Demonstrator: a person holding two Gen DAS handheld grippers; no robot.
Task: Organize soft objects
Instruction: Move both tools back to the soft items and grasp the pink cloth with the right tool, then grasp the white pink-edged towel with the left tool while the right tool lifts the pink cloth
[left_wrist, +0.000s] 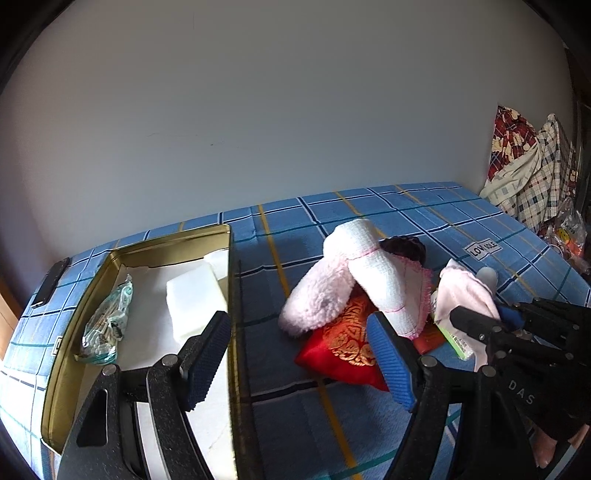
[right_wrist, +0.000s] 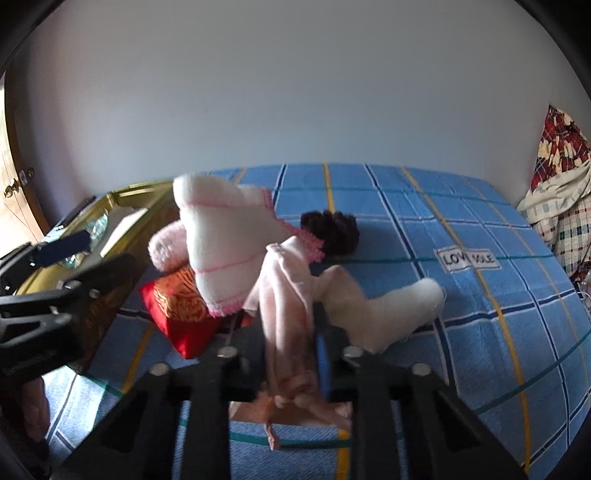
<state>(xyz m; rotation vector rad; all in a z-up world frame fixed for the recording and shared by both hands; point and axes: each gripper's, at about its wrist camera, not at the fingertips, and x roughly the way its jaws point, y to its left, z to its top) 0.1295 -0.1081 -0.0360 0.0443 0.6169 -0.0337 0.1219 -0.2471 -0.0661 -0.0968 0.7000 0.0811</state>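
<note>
A pile of soft things lies on the blue plaid bed: a white towel with pink trim (left_wrist: 384, 284) (right_wrist: 221, 243), a fluffy pink piece (left_wrist: 317, 299), a red and gold pouch (left_wrist: 343, 343) (right_wrist: 177, 310) and a dark knitted item (left_wrist: 404, 247) (right_wrist: 334, 230). My left gripper (left_wrist: 295, 354) is open and empty, between the gold tin (left_wrist: 110, 258) and the pile. My right gripper (right_wrist: 290, 332) is shut on a pale pink cloth (right_wrist: 284, 288) (left_wrist: 465, 295) at the pile's right side. A white sock (right_wrist: 388, 314) lies just right of it.
The open gold tin holds a white foam block (left_wrist: 194, 299) and a plastic packet (left_wrist: 107, 325). A phone (left_wrist: 50, 282) lies at the bed's left edge. Patterned bedding (left_wrist: 528, 170) is heaped at the far right. A white wall runs behind the bed.
</note>
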